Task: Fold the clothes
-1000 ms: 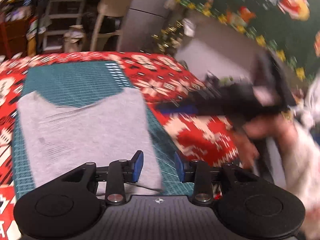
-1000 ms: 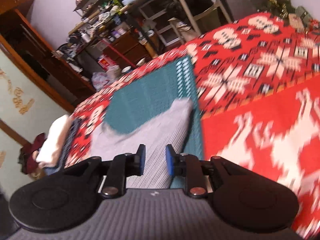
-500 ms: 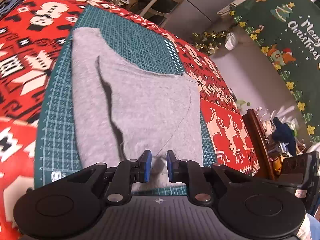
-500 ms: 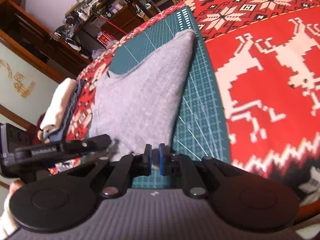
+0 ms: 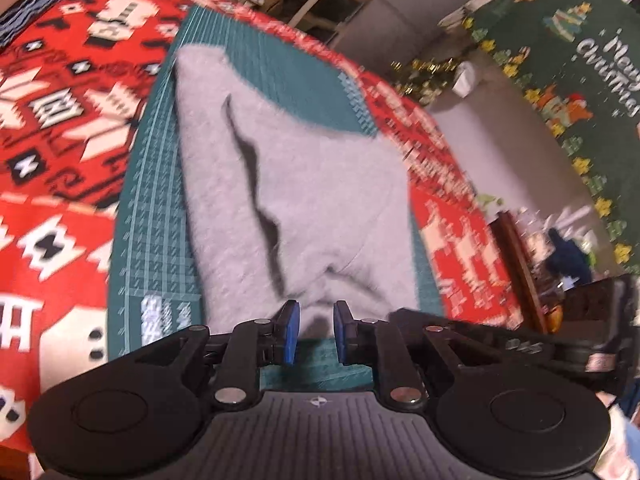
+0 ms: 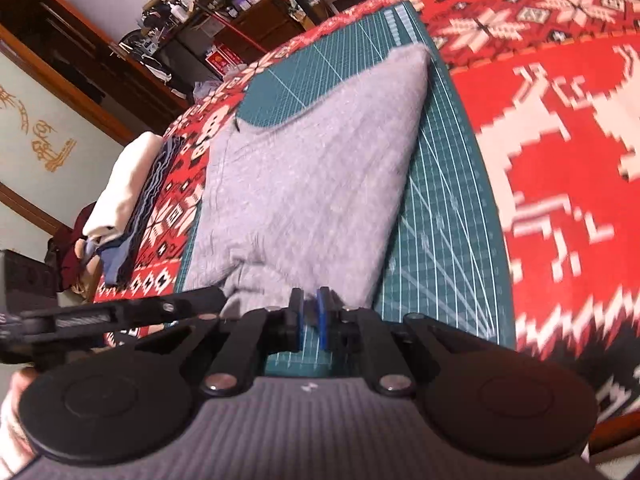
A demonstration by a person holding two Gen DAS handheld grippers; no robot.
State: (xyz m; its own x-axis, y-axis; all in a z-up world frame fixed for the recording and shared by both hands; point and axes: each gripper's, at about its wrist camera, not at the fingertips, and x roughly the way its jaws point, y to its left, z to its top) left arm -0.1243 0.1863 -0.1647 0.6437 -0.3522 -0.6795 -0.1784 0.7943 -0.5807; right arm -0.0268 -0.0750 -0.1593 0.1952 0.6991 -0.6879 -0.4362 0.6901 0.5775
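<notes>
1. Grey garment (image 5: 304,200) spread flat on green cutting mat (image 5: 156,240), itself laid over red patterned blanket (image 5: 56,128).
2. Dark crease running lengthwise down the cloth, left of centre in the left wrist view.
3. Left gripper (image 5: 313,330) low at the near hem, jaws closing, blue pads (image 5: 291,330) either side of a puckered ridge of grey fabric; pinched or only straddled, cannot tell.
4. Right gripper (image 6: 309,316) at the near hem too, jaws drawn almost together, a sliver of cloth seemingly caught between the pads (image 6: 322,318).
5. Fabric bunched and lifted slightly between the two tools.
6. Each tool visible in the other's camera, close alongside.
7. Folded stack (image 6: 120,192) of white and dark clothes resting on the blanket's far left edge.
</notes>
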